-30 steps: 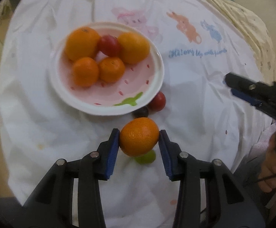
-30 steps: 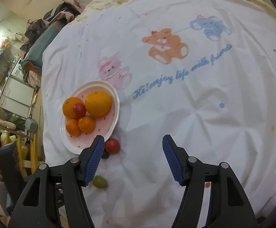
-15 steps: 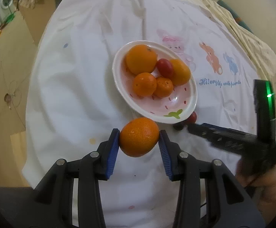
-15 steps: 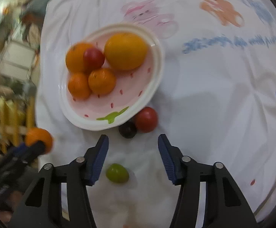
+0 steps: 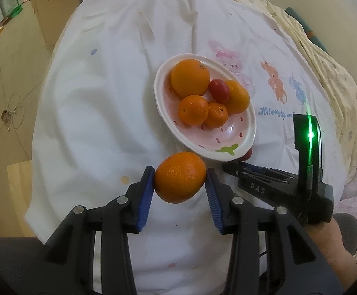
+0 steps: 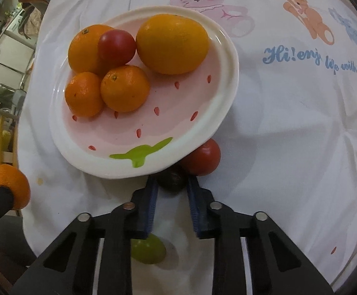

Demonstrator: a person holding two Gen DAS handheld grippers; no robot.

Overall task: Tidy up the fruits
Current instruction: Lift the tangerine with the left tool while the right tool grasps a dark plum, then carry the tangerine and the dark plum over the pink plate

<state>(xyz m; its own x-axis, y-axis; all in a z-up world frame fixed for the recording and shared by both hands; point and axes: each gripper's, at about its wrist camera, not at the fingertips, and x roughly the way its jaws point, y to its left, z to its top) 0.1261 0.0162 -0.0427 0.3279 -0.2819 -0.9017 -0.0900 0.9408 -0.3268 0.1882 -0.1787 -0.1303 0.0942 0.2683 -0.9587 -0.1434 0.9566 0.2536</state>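
The white tablecloth (image 6: 289, 123) has blue cursive lettering (image 6: 318, 62) printed under the cartoon animals; from the right wrist view I can make out "Hi!enj", then something like "with friends", with a fold eating the middle and the last word running off the edge. In the left wrist view the same line (image 5: 276, 114) only gives me the "Hi!" bit clearly. Other than that, the black body of the right gripper (image 5: 230, 168) has "DAS" (image 5: 257, 188) on it in pale letters.

Left gripper (image 5: 179, 184), right gripper (image 6: 171, 191): black plastic arms, blue ribbed pads (image 5: 146, 198), silver screws. Right body marked "DAS", green LED strip. Bare forearm skin.
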